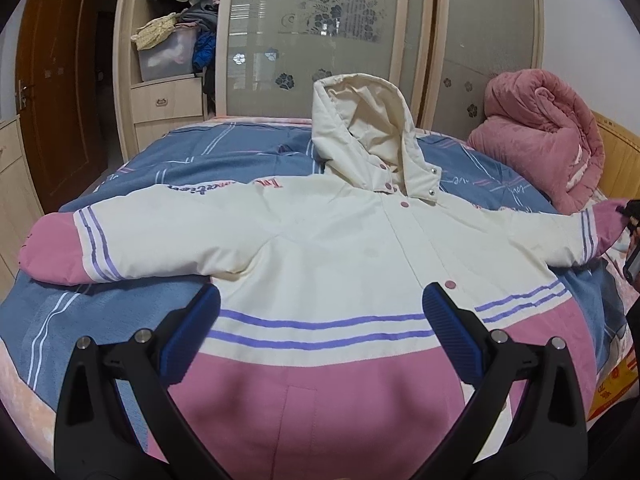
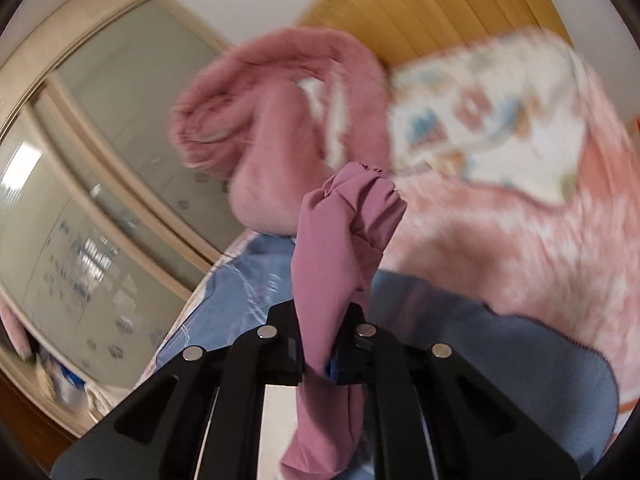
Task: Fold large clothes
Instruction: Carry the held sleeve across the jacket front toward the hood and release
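1. Jacket (image 1: pixel 340 248) front and centre: a cream hooded coat with a pink hem band and pink cuffs, lying face up on the blue patterned bedspread (image 1: pixel 168 160).
2. Its body runs hem to hood straight away from the left wrist camera, pink hem nearest, hood (image 1: pixel 360 132) propped up at the far end toward the wardrobe doors (image 1: pixel 312 32).
3. Both sleeves are spread wide, so the long axis goes cuff to cuff, crosswise to the snap-button placket.
4. Left cuff (image 1: pixel 52 252) rests on the bedspread at the left edge of that view, with purple stripes just inboard of the pink.
5. Left gripper (image 1: pixel 320 308) hovers over the hem, jaws spread wide, blue pads (image 1: pixel 444 320) either side of the purple double stripe, nothing between them.
6. Over on the right, the right gripper (image 2: pixel 330 364) has its jaws squeezed down on the pink cuff (image 2: pixel 348 224) of the other sleeve, and the fabric bunches up past the fingers.
7. From the left wrist view that same sleeve end (image 1: pixel 608 220) sits at the far right edge, where a dark object, probably the right gripper, meets it.
8. Behind the gripped cuff, a rolled pink quilt (image 1: pixel 540 136) sits against the wooden headboard (image 1: pixel 620 160).
9. Right wrist view is badly motion-blurred, so the background detail there is hard to read.
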